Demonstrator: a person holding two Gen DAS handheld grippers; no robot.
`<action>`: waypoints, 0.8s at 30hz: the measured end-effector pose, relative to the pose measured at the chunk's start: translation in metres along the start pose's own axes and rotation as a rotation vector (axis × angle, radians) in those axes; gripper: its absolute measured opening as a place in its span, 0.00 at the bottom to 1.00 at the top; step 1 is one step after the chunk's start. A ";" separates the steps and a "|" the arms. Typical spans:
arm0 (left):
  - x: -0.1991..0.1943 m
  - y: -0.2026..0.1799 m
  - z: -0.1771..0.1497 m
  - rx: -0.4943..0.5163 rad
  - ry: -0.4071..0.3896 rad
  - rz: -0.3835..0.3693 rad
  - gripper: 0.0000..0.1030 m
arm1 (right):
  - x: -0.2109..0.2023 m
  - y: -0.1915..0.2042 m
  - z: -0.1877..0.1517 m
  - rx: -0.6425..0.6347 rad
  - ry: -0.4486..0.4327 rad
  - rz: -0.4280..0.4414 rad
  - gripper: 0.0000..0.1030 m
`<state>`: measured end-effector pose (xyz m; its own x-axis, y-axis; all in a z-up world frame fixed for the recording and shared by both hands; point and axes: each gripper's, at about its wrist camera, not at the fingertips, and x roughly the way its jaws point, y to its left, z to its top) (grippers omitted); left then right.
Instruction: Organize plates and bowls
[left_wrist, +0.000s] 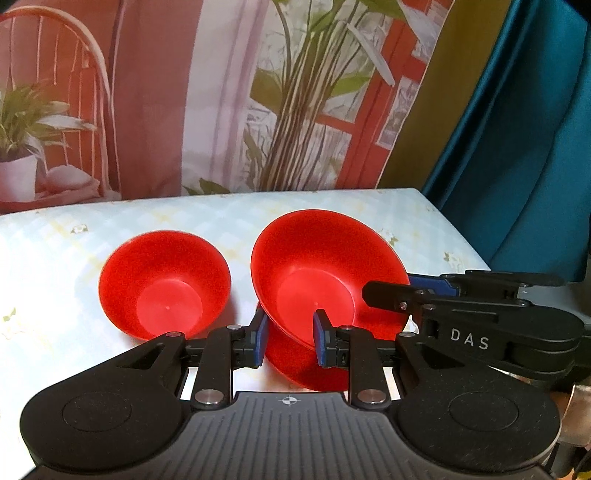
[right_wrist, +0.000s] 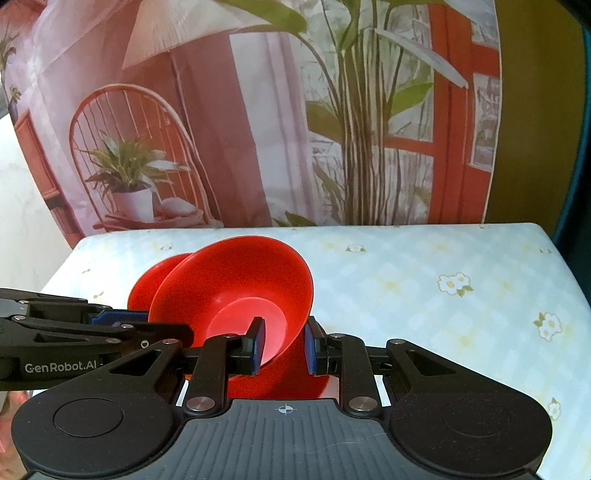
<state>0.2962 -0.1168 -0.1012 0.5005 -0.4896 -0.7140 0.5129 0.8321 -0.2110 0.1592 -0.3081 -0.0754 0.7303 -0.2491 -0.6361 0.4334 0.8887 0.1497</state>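
I have both grippers on one large red bowl (left_wrist: 325, 273), which hangs tilted above the counter (left_wrist: 55, 258). My left gripper (left_wrist: 290, 341) is clenched on the near rim of that bowl, one blue pad inside the wall and one outside. From this camera the right gripper (left_wrist: 436, 291) comes in at three o'clock, and its blue pad meets the rim on that side. In the right wrist view the right gripper (right_wrist: 282, 347) also pinches the bowl's wall (right_wrist: 236, 291) between its pads, while the left gripper (right_wrist: 110, 321) reaches in from nine o'clock.

Under the held bowl I see more red plastic (left_wrist: 295, 365), most likely a plate or a second dish, though I cannot tell whether the bowl touches it. A smaller red bowl (left_wrist: 164, 284) sits upright on the counter at nine o'clock of the held one, apart from it.

My guess is that I am setting the large bowl down to stack it. The risks are plain. The bowl leans steeply towards me, so if one grip lets go early, the other becomes a pivot and the bowl swings or flips. The plastic walls are thin and smooth, so the rim may slide out of the pads. If my two hands pull apart or twist unevenly, the wall could flex and pop free. A crooked landing could also knock the small bowl aside.
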 end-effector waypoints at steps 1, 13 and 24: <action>0.002 -0.001 -0.001 0.002 0.004 -0.001 0.25 | 0.000 -0.001 -0.001 0.001 0.003 -0.002 0.21; 0.011 -0.004 -0.003 0.008 0.024 0.006 0.25 | 0.003 -0.008 -0.011 0.010 0.026 -0.005 0.21; 0.015 -0.006 -0.004 0.013 0.032 0.004 0.25 | 0.005 -0.011 -0.012 0.013 0.037 -0.010 0.21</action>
<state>0.2981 -0.1275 -0.1132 0.4799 -0.4774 -0.7361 0.5202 0.8304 -0.1995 0.1519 -0.3141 -0.0892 0.7061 -0.2431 -0.6651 0.4475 0.8811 0.1530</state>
